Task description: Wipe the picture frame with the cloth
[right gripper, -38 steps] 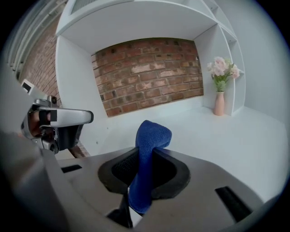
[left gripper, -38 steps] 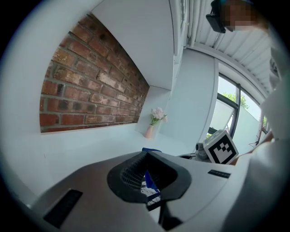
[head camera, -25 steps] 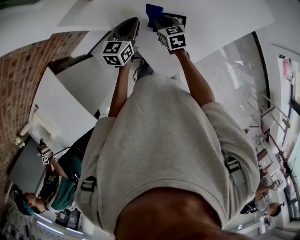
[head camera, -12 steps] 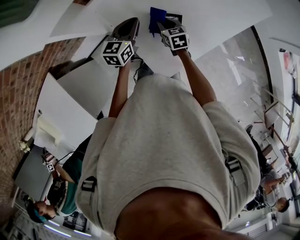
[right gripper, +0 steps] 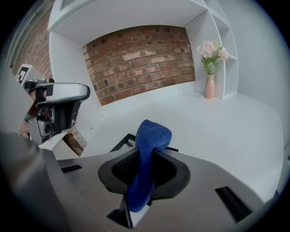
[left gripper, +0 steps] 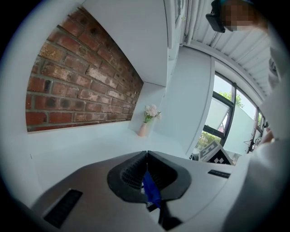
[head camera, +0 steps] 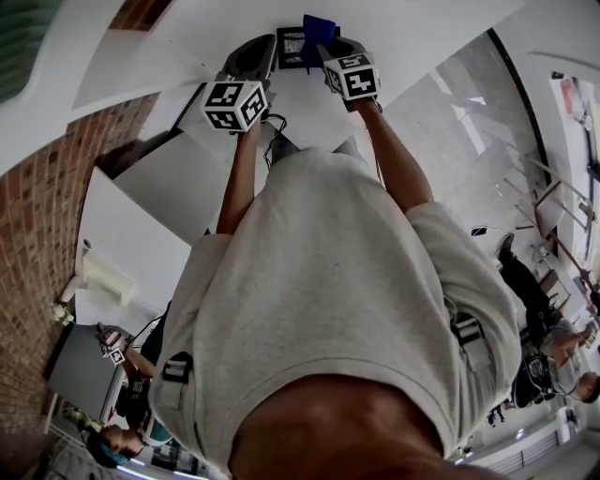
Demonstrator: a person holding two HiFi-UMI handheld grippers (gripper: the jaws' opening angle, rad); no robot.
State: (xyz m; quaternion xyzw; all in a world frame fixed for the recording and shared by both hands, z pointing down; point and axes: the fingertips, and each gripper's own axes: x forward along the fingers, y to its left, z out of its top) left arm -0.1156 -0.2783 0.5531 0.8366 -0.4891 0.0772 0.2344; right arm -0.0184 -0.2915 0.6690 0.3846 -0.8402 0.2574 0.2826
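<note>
Frame, head view: the frame (head camera: 292, 47) lies flat on the white table (head camera: 422, 37), just ahead of both grippers and between their tips.
Left gripper, head view: the left gripper (head camera: 265, 42) sits just left of the frame; whether it touches the frame cannot be told.
Right gripper, head view: the right gripper (head camera: 328, 45) is just right of the frame, and the blue cloth (head camera: 317, 28) sticks out of its tip over the frame's right edge.
Arms, head view: both of the person's forearms reach forward from a grey shirt (head camera: 337, 309) to the grippers.
Jaws, left gripper view: the jaws are closed, their tips meeting. A thin blue strip shows in the hollow behind them; what it is cannot be told.
Beyond, left gripper view: bare table lies ahead of the jaws. A vase (left gripper: 144, 128) of flowers stands far ahead in the corner, a brick wall (left gripper: 81, 90) is ahead to the left, and a window (left gripper: 219, 122) is to the right. The right gripper shows low on the right.
Jaws, right gripper view: the jaws are clamped on the cloth, which rises between them in a rounded fold above the tips and hangs down behind them.
Frame, right gripper view: a dark corner of the frame shows just ahead of the jaws, slightly left, partly hidden by the cloth.
Beyond, right gripper view: the left gripper hangs near on the left. The brick wall is far ahead, and the vase stands far ahead to the right.
</note>
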